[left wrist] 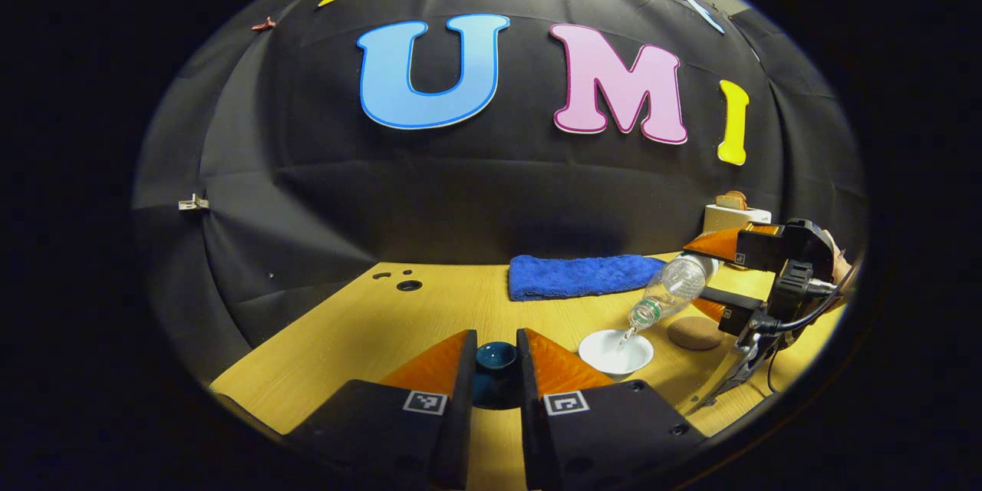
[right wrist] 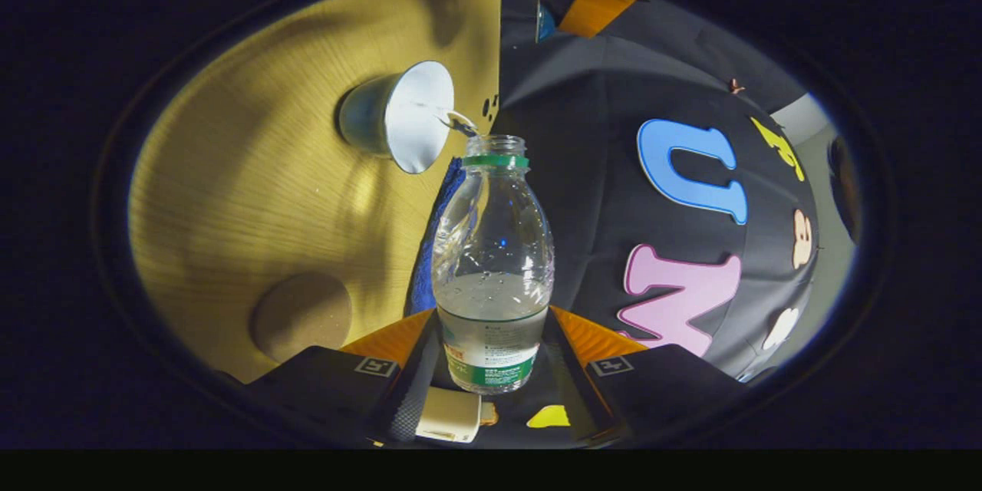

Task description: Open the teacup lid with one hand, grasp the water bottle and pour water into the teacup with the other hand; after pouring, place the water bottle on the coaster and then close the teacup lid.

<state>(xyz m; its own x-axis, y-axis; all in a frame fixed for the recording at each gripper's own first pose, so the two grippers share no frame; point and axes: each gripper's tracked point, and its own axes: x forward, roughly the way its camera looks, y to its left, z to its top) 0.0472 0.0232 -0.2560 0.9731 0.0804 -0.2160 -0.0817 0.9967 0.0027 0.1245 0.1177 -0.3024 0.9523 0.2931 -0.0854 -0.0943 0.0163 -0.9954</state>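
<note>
Now the right gripper (right wrist: 491, 368) has its jaws clenched on the tilted water bottle (right wrist: 492, 261), pouring into the teacup (right wrist: 418, 116) at eleven o'clock; the left gripper (left wrist: 495, 380) clasps the teacup lid (left wrist: 495, 359) above the worktop (left wrist: 368, 337).

Clear bottle (right wrist: 492, 268) tilted, neck over white-lined teacup (right wrist: 399, 119); dark lid (left wrist: 495, 359) lifted; round coaster (left wrist: 695, 332) bare.

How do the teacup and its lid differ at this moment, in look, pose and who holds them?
The teacup stands free on the table, while the lid sits clamped between the left gripper fingers. The teacup shows a white inside; the lid looks dark blue. The teacup is taking a thin stream from the tilted water bottle; the lid is held aside, apart from it. Both are round.
</note>
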